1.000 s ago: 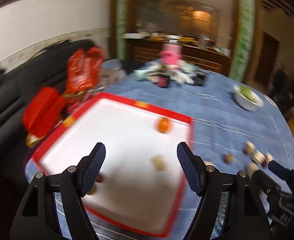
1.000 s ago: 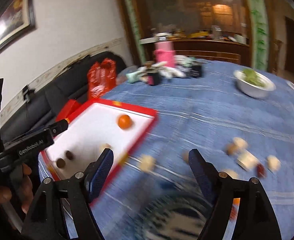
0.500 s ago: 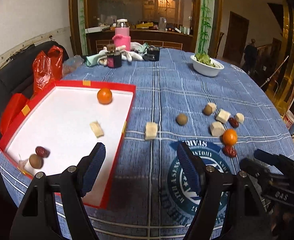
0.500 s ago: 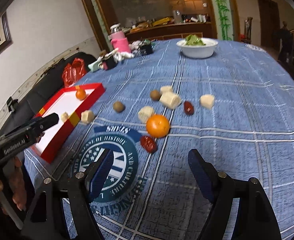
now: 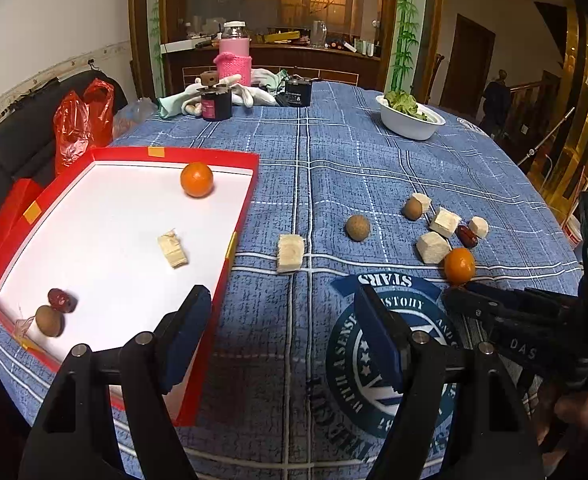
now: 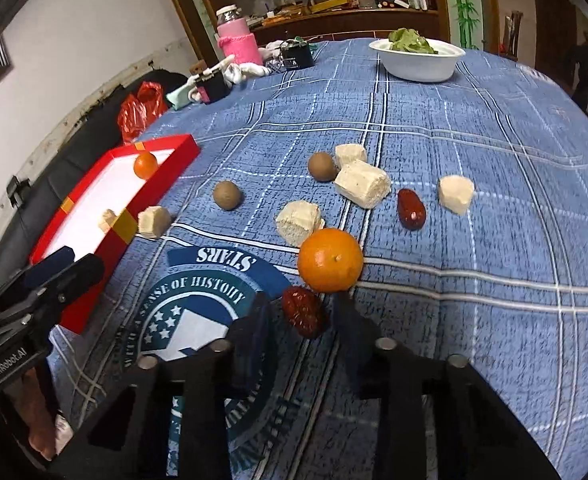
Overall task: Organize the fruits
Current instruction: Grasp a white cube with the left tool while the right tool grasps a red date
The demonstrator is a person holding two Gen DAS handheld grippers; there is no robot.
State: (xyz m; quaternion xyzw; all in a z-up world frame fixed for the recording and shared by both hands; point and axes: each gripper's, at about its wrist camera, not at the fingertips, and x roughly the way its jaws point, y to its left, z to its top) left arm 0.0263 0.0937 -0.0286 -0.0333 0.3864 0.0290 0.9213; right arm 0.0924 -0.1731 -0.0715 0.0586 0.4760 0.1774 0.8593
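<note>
In the left wrist view a red tray (image 5: pixel 250 184) with a white floor holds an orange (image 5: pixel 197 179), a white chunk (image 5: pixel 172 249), a red date (image 5: pixel 62 300) and a brown longan (image 5: pixel 49 320). My left gripper (image 5: pixel 280 332) hangs open and empty over the tray's near right corner. Loose on the blue cloth lie an orange (image 6: pixel 330 260), white chunks (image 6: pixel 362 183), two longans (image 6: pixel 227 195) and a second date (image 6: pixel 412 209). My right gripper (image 6: pixel 302 320) is low over the cloth and its jaws are closing on a red date (image 6: pixel 304 312), pads at its sides.
A white bowl of greens (image 6: pixel 418 65) stands at the far side, with a pink-sleeved jar (image 6: pixel 238 42), dark tins and cloths at the back left. A red bag (image 5: pixel 82 120) sits on the black sofa beside the table. A hand (image 6: pixel 38 420) holds the left gripper (image 6: pixel 62 276).
Both views swung from the tray toward the loose fruit. The right gripper sank down to the near red date, and its jaws went from wide apart to narrow around it.
</note>
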